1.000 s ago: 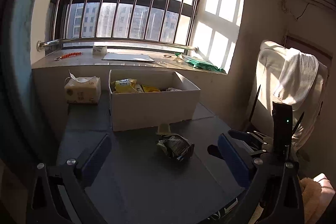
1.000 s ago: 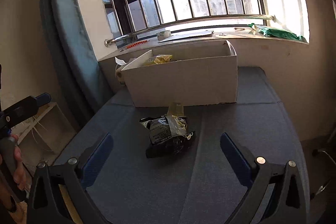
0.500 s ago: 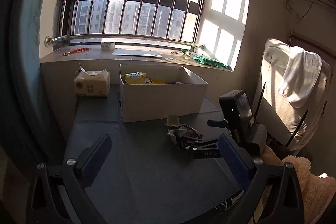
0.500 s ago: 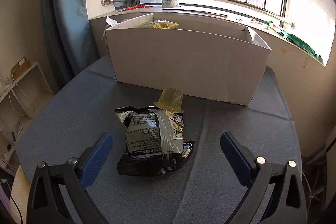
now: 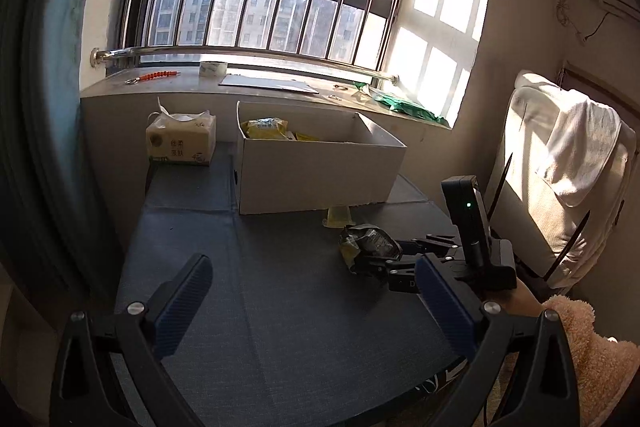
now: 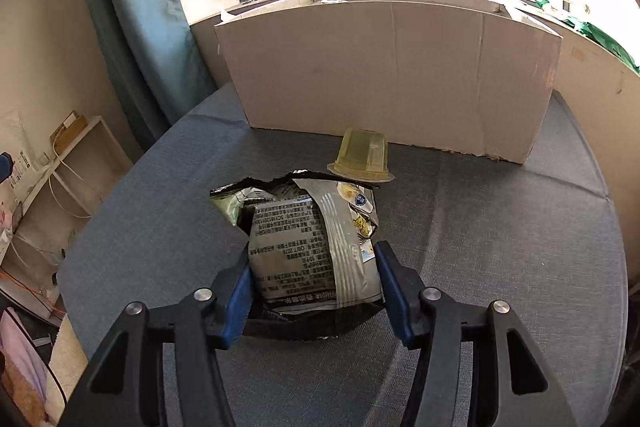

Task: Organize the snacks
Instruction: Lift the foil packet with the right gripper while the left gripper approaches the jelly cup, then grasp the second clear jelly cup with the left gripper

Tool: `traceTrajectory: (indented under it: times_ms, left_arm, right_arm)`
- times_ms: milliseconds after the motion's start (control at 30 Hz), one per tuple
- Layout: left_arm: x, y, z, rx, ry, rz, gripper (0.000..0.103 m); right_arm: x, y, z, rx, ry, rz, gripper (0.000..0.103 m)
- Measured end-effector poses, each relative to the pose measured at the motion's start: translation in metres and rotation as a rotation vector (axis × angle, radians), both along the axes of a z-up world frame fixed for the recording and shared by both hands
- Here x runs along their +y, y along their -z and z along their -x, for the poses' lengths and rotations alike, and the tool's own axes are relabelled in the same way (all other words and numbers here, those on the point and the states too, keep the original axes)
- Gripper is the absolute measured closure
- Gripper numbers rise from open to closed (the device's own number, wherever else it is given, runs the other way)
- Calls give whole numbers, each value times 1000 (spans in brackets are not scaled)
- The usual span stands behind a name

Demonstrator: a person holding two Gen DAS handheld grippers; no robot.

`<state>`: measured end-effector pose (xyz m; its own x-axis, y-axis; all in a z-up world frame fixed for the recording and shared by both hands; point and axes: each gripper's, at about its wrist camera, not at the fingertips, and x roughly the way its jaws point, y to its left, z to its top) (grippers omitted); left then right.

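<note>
A black and silver snack bag lies on the grey table. My right gripper is closed around its near end, both blue pads pressing its sides. The same bag and the right gripper show in the left wrist view. A yellow jelly cup stands upside down just behind the bag, in front of the white cardboard box. Yellow snack packets lie inside the box. My left gripper is open and empty above the table's near part.
A tissue pack stands left of the box. A chair with a white towel is at the right. A shelf stands beside the table's left edge. The windowsill runs behind the box.
My right gripper has moved forward to the snack bag and closed on it. The left gripper has pulled back and lifted a little.
</note>
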<state>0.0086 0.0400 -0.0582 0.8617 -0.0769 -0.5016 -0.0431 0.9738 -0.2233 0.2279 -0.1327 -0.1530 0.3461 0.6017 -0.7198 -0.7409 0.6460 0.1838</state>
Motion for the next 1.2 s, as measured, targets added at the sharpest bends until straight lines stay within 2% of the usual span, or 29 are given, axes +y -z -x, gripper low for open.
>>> traceTrajectory:
  times_ms: [200, 367, 467, 567, 767, 900, 967, 1000, 1067, 1100, 1133, 1200]
  left_arm:
    - [-1, 9, -17, 36, 24, 46, 0]
    - [-17, 23, -57, 97, 85, 61, 0]
    - [-37, 35, -100, 151, 139, 6, 0]
    - [-51, 49, -146, 206, 147, -37, 0]
    - [-64, 84, -216, 320, 148, -54, 4]
    - [-64, 100, -236, 383, 185, -57, 43]
    - [-64, 106, -239, 385, 201, -61, 58]
    - [-62, 108, -238, 377, 201, -60, 70]
    - [-57, 110, -234, 357, 207, -31, 77]
    - [-55, 110, -232, 360, 206, -28, 92]
    - [-51, 111, -232, 371, 204, -27, 97]
    - [-49, 108, -227, 369, 194, -38, 97]
  right_arm:
    - [-53, -33, 0, 52, 51, -224, 43]
    - [-103, -56, 5, 77, 104, -389, 43]
    - [-128, -64, 16, 52, 162, -420, 43]
    - [-149, -64, 26, 58, 191, -454, 43]
    - [-175, -51, 33, 81, 242, -456, 43]
    - [-182, -42, 30, 102, 260, -450, 43]
    - [-182, -38, 29, 116, 257, -462, 43]
    - [-182, -36, 28, 119, 259, -460, 43]
    - [-180, -34, 28, 126, 257, -460, 43]
    - [-179, -33, 29, 129, 253, -462, 43]
    - [-177, -32, 29, 129, 250, -459, 43]
    - [-173, -30, 29, 133, 240, -445, 43]
